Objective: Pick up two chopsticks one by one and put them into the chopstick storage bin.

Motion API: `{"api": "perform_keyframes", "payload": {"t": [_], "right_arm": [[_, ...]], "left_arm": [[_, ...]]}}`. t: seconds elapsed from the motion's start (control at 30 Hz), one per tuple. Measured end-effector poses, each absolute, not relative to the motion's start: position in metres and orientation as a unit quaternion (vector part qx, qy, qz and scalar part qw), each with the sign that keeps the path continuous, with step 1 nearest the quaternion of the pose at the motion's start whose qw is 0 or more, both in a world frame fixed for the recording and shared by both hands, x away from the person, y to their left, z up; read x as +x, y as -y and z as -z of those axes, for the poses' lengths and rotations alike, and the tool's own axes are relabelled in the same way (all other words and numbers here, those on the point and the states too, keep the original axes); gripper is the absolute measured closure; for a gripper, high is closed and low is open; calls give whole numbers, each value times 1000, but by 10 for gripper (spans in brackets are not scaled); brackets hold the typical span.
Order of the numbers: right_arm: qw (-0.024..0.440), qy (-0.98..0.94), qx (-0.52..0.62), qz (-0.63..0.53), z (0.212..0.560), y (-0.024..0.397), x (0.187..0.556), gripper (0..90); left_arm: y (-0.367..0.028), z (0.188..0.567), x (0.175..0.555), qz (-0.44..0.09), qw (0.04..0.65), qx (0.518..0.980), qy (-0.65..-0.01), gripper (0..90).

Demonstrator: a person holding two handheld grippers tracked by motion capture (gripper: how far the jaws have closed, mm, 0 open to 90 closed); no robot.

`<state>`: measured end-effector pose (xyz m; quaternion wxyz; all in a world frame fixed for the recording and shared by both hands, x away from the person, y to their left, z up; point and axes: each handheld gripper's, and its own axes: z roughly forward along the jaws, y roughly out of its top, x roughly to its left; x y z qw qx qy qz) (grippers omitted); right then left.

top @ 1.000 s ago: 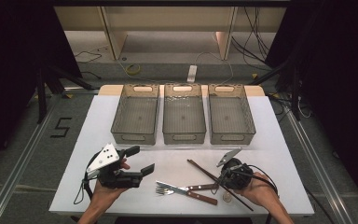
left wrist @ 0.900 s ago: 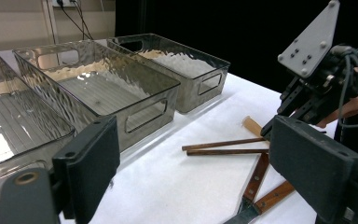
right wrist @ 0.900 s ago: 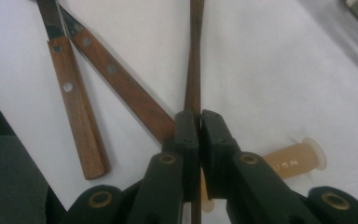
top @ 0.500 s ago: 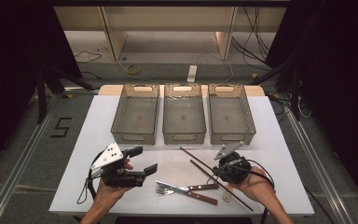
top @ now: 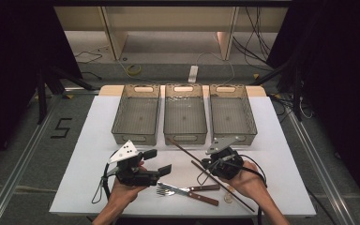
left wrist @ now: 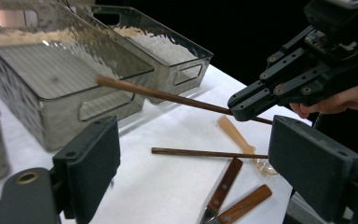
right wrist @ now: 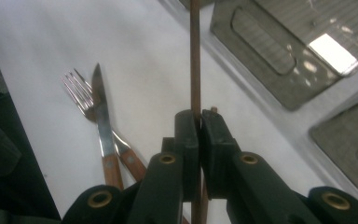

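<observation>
My right gripper (top: 206,165) (right wrist: 199,116) is shut on a brown chopstick (top: 183,149) (right wrist: 195,56), held off the table with its far end pointing at the front of the middle bin (top: 184,114). In the left gripper view the same chopstick (left wrist: 168,96) hangs in the right gripper (left wrist: 243,105). A second chopstick (top: 225,188) (left wrist: 205,152) lies on the white table. My left gripper (top: 158,161) (left wrist: 198,140) stands open with nothing between its jaws, left of the cutlery.
A fork (top: 168,191) (right wrist: 77,91) and a wooden-handled knife (top: 190,190) (right wrist: 99,112) lie crossed near the front edge. Beside the lying chopstick is a clear plastic spoon (left wrist: 235,135). Three grey bins stand in a row at the back: left (top: 136,117), middle, right (top: 232,115).
The right gripper has risen and shifted left with the chopstick, lifting it off the table. The left gripper has moved a little to the right, still open.
</observation>
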<state>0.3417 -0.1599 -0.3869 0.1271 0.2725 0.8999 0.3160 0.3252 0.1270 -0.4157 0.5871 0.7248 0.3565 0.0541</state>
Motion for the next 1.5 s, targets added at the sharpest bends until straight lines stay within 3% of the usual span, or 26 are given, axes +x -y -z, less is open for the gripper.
{"api": "perform_keyframes", "payload": {"t": [0.13, 0.63, 0.83, 1.0, 1.5], "right_arm": [[133, -894, 265, -335, 382, 153, 341, 862], [134, -882, 248, -379, 381, 129, 335, 862], [130, -878, 238, -394, 382, 122, 332, 862], [131, -874, 230, -407, 383, 117, 329, 862], [131, -869, 230, -418, 383, 117, 328, 861]], "left_arm": [[-123, 419, 332, -20, 594, 710, -378, 167], [-119, 421, 344, 22, 614, 669, -418, 237], [-119, 424, 348, 43, 614, 659, -433, 321], [-119, 424, 349, 61, 618, 648, -440, 469], [-123, 426, 352, 99, 635, 629, -437, 731]]}}
